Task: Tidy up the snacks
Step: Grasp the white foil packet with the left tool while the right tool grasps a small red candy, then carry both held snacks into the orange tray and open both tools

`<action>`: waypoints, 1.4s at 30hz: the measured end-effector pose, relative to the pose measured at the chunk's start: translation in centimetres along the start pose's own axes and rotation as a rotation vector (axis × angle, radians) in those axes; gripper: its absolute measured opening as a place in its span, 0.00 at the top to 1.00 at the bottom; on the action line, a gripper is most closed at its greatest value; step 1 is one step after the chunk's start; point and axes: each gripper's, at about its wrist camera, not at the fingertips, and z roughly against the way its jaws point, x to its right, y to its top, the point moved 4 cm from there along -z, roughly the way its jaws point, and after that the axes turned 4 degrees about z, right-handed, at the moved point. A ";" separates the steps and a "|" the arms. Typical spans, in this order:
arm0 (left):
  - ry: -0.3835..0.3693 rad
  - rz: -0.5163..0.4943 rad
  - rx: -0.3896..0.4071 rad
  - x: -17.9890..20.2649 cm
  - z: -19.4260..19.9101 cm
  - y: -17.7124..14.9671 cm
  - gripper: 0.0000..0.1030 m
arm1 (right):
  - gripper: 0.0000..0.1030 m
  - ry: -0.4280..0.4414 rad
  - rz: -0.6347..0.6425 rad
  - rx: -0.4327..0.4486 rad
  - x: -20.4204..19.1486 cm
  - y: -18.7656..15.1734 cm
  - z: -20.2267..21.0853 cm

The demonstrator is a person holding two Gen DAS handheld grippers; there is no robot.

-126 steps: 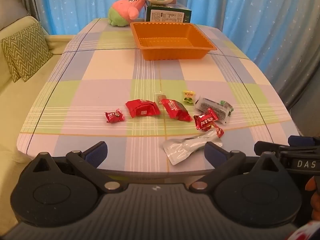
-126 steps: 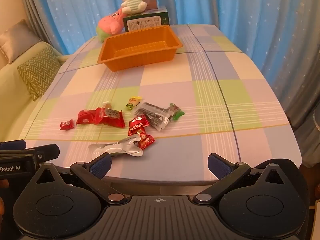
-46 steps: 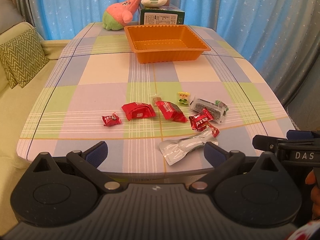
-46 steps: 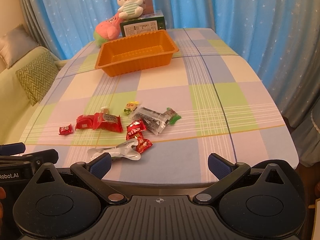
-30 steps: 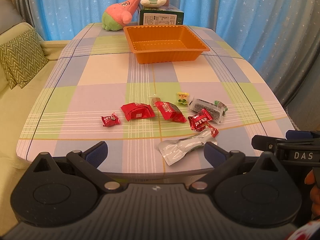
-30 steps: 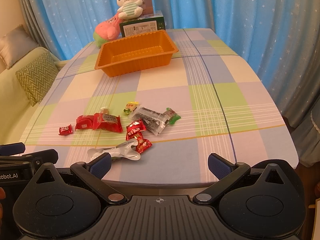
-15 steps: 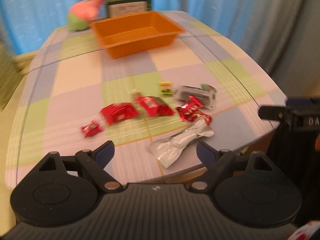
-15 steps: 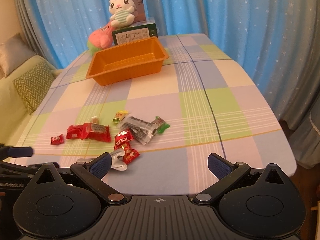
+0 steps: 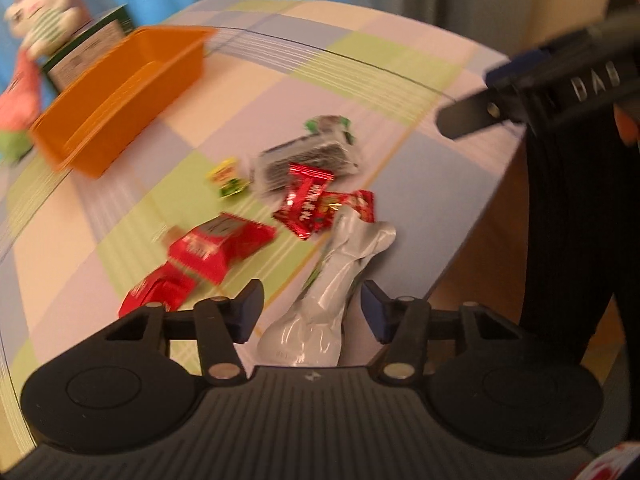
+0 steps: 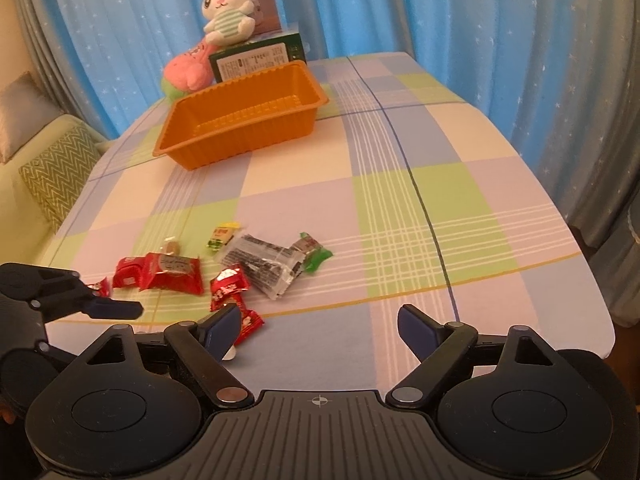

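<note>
Several snack packets lie near the table's front edge. My left gripper (image 9: 312, 306) is open, its fingers on either side of a silver foil pouch (image 9: 340, 280); I cannot tell if they touch it. Beyond the pouch lie red candies (image 9: 316, 204), red packets (image 9: 216, 248), a dark seaweed packet (image 9: 308, 160) and a yellow-green candy (image 9: 228, 178). An empty orange tray (image 10: 244, 116) stands further back. My right gripper (image 10: 316, 330) is open and empty above the front edge, with the red candies (image 10: 230, 284) and seaweed packet (image 10: 268, 262) ahead on its left.
A plush rabbit (image 10: 226, 10) sits on a green box (image 10: 256, 60) behind the tray, beside a pink plush (image 10: 188, 70). Blue curtains hang behind. A sofa with a patterned cushion (image 10: 56, 176) is on the left. The table's right edge (image 10: 560, 216) curves down.
My left gripper has swung in low over the table and now straddles the silver pouch, its view tilted and blurred. My right gripper has moved slightly forward over the front edge.
</note>
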 end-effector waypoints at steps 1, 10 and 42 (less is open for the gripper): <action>-0.005 -0.029 -0.006 0.2 -0.4 0.1 0.56 | 0.17 0.000 -0.001 -0.006 0.1 0.0 -0.3; -0.041 -0.031 -0.033 0.3 -2.3 0.2 0.71 | 0.17 0.025 -0.014 -0.047 0.5 -0.5 -2.0; 0.040 0.436 0.154 -6.6 4.2 0.1 0.76 | 0.79 0.131 0.409 -0.102 -7.4 -1.3 -9.7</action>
